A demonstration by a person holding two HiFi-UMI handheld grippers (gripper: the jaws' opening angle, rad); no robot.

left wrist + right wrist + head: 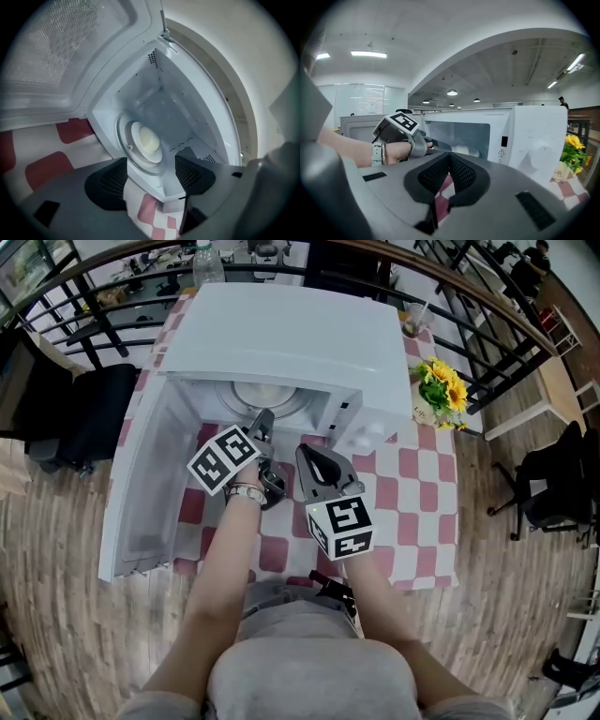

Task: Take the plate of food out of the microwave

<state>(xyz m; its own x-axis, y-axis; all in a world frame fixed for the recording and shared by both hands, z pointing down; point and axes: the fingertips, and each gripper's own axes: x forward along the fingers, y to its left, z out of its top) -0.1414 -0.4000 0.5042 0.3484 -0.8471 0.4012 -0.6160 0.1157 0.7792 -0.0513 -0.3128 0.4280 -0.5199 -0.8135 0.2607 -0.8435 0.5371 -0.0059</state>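
The microwave door [150, 479] hangs wide open over the left edge of the surface [417, 493], which is covered by a red-and-white checked cloth. The white microwave [291, 338] itself stands toward the surface's far edge. The left hand-held gripper [263, 420] is at the mouth of the cavity. In the left gripper view its jaws are spread wide [151, 176], and nothing is pressed between the pads: only the lip of the cavity floor and a strip of checked cloth show in the gap. Past them, the plate of food [146, 139], white with a pale rounded mound on it, sits on the glass turntable [125, 157] inside the microwave, apart from both jaws. The right hand-held gripper [306, 454] hangs just right of the left one, in front of the microwave and nearer the front edge of the surface. In the right gripper view its jaws are pressed together with nothing between them [449, 159], and it looks toward the open cavity. A pot of sunflowers [441, 390] stands at the right edge of the surface, beside the microwave.
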